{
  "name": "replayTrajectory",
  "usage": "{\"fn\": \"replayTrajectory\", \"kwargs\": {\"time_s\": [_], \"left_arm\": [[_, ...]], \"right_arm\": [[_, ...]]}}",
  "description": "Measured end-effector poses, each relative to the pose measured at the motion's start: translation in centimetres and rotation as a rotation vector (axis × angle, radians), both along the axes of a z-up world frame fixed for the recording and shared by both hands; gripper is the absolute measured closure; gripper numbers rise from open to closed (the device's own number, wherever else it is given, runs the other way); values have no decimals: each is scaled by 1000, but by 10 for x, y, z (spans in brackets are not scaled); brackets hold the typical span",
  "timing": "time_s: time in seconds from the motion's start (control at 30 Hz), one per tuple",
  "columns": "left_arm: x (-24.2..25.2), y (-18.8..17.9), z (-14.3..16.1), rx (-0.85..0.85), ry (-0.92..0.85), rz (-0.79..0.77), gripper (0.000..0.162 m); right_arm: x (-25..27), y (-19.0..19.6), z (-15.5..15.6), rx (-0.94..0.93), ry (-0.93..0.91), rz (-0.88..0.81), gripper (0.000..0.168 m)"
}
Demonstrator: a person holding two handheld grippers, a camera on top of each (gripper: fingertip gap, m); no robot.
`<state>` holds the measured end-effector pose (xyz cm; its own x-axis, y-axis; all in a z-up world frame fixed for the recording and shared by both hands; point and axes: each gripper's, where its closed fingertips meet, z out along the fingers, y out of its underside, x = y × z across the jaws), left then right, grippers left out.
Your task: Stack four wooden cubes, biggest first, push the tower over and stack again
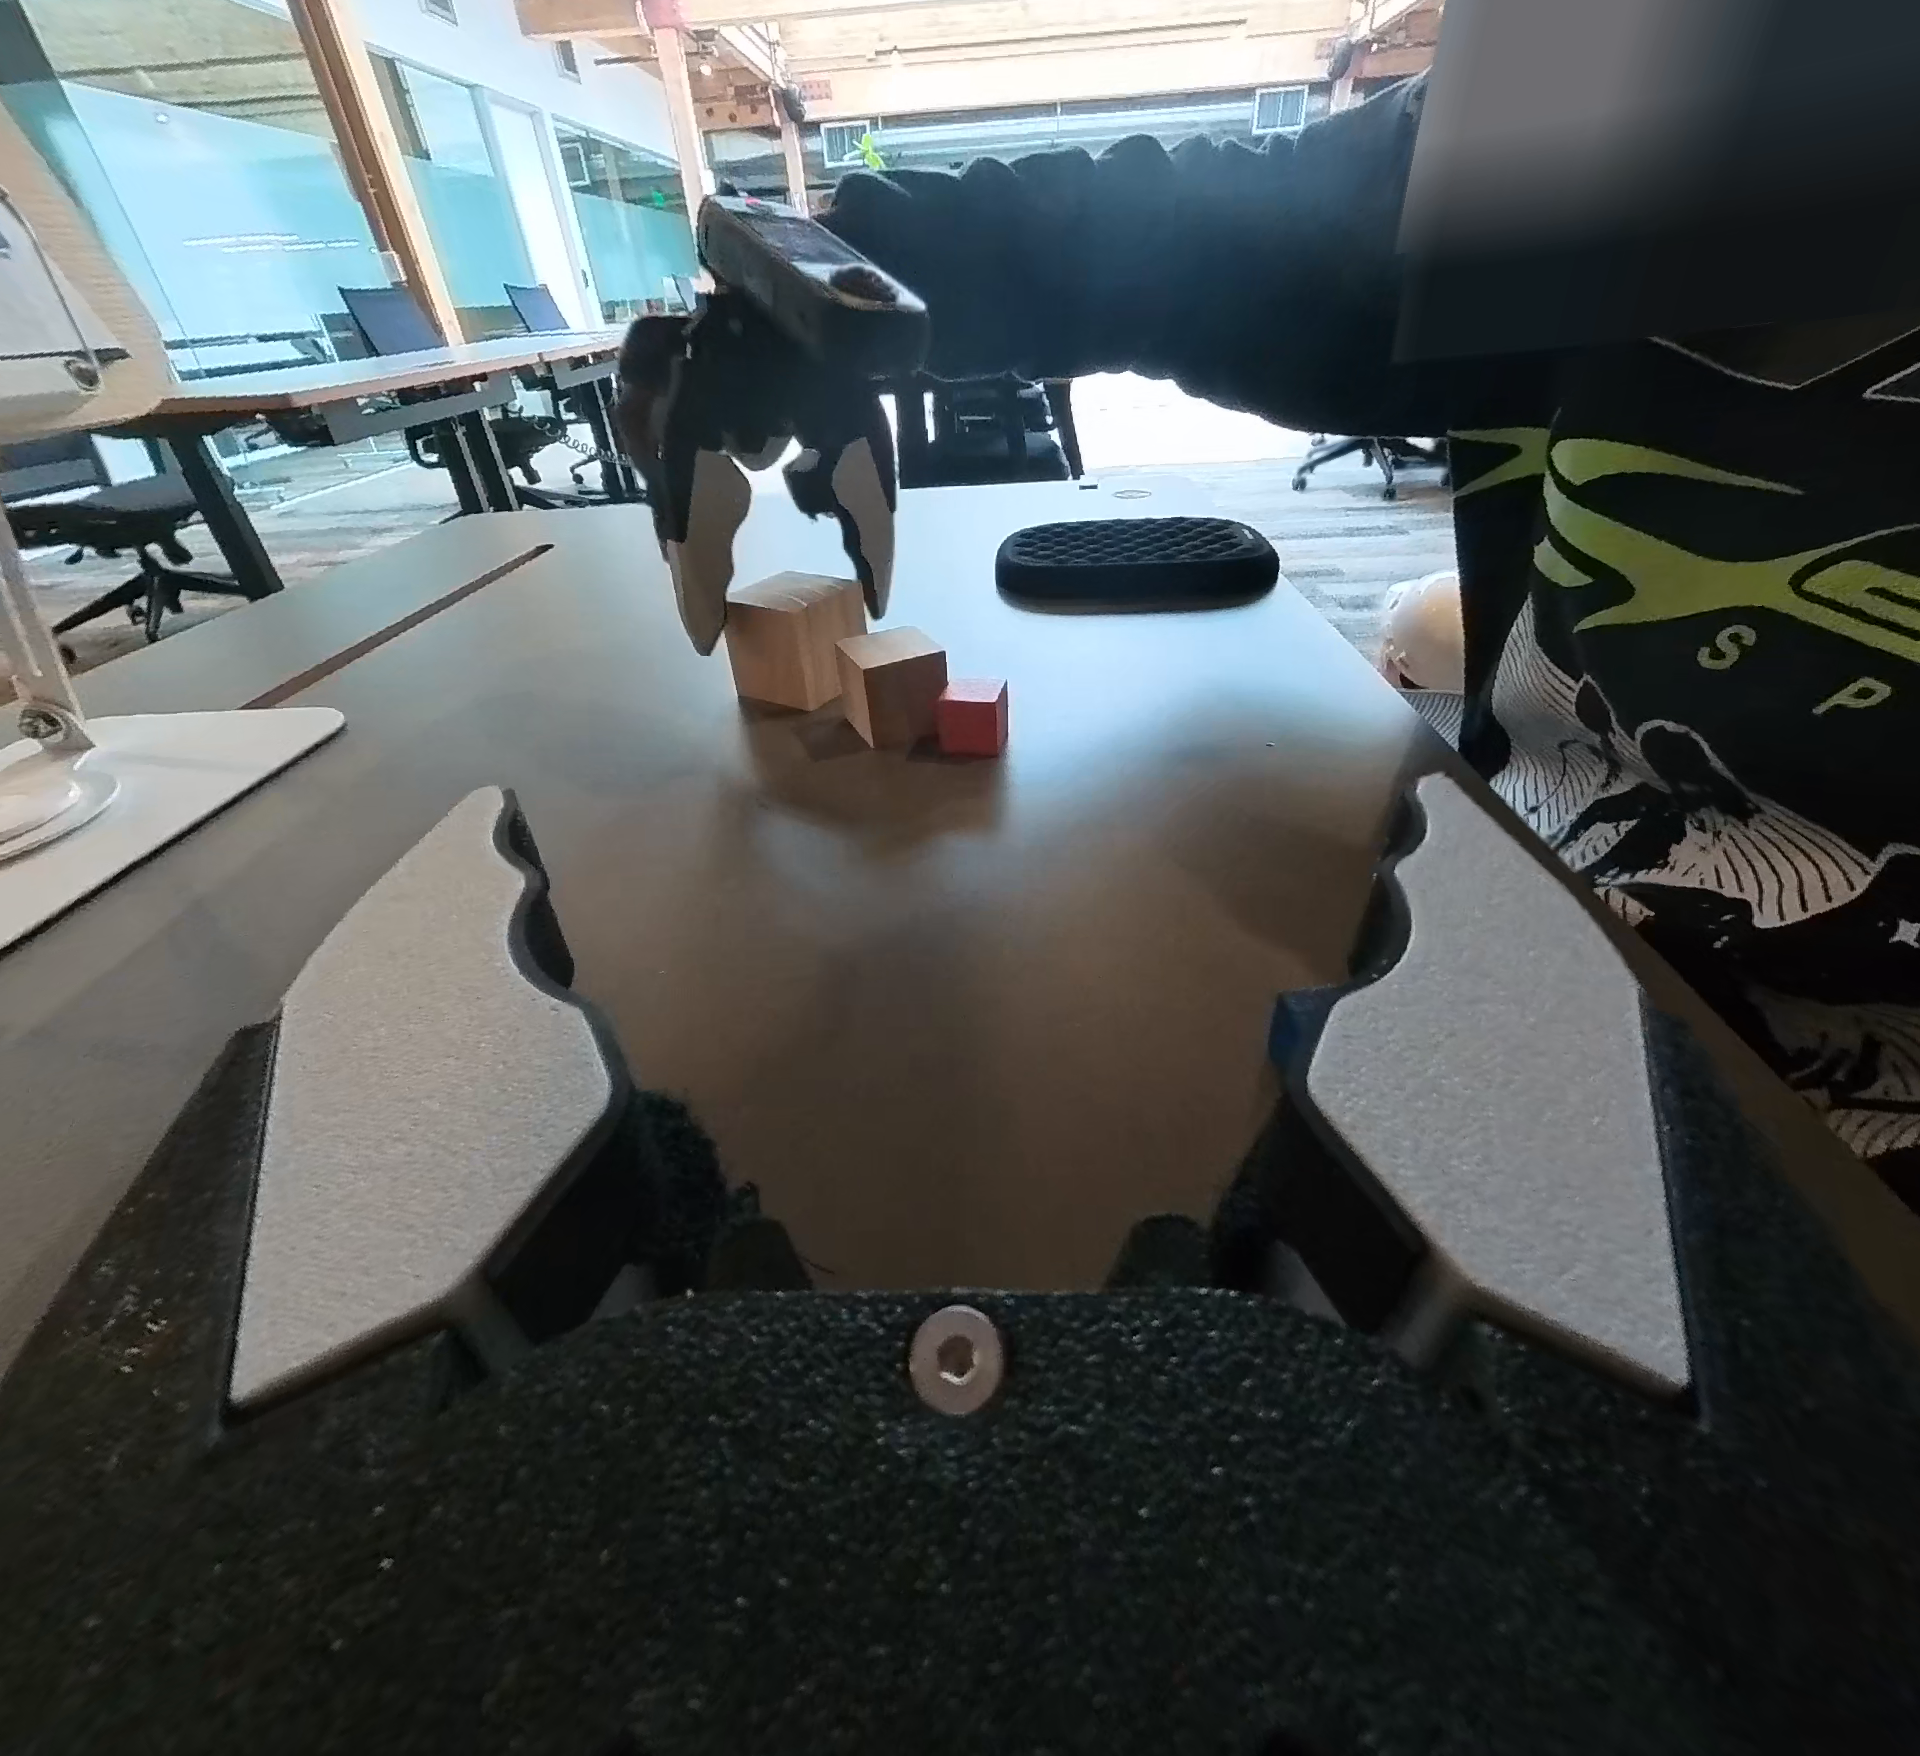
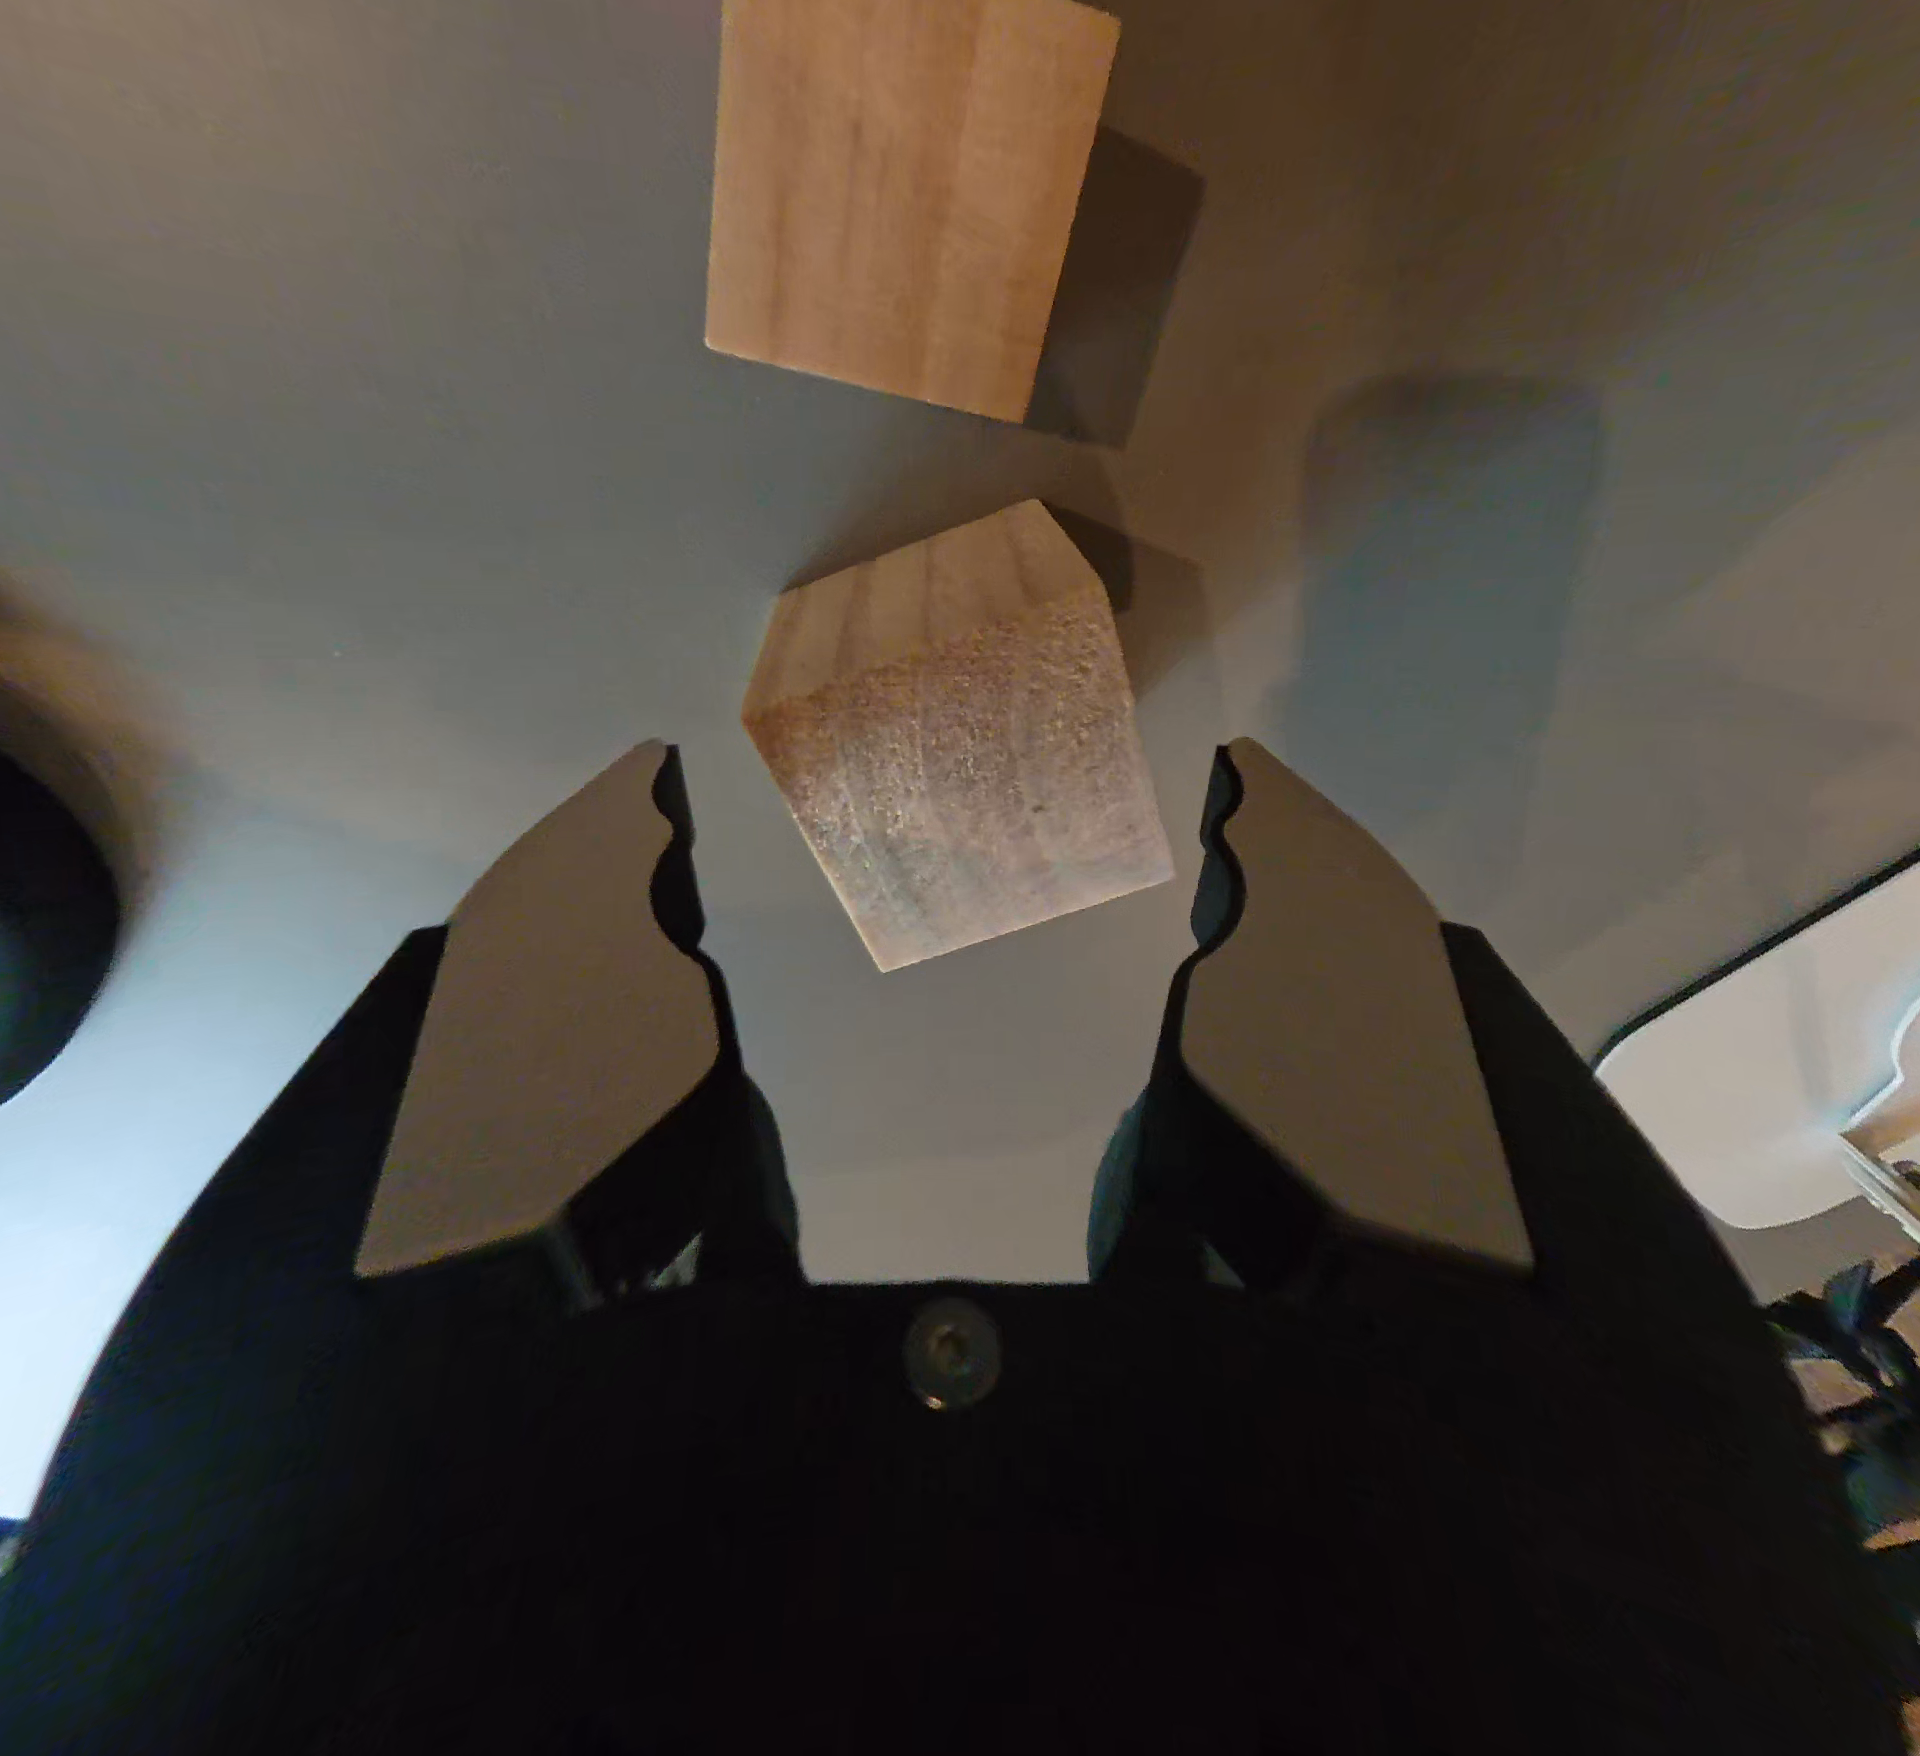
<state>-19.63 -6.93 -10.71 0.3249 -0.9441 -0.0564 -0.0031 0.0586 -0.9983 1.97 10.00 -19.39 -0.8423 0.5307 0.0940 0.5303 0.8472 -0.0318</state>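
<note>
Dark tabletop carries three cubes in a row; right tongs gape above the biggest cube; left tongs gape.

3 cubes show: 2 plain wood, 1 red. 1 black pad, 1 white stand base, 2 grippers.

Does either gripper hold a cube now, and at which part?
No. The right gripper is open above the large cube; the left gripper is open, away from the cubes.
</note>
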Motion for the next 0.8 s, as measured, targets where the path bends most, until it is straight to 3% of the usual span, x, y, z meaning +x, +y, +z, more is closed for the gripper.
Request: {"fn": "replayTrajectory", "kwargs": {"time_s": [0.33,0.53,0.63,0.8], "left_arm": [[-1,-5,3,-2,-24,-44,16],[0,-4,1,-5,-12,-38,15],[0,-4,1,-4,-13,-37,15],[1,-3,0,-6,-6,-34,16]], "right_arm": [[1,-3,4,-28,42,-26,76],[-6,-1,-1,-8,74,31,100],[-8,-1,0,-3,86,48,102],[-29,-4,25,12,163,-66,102]]}}
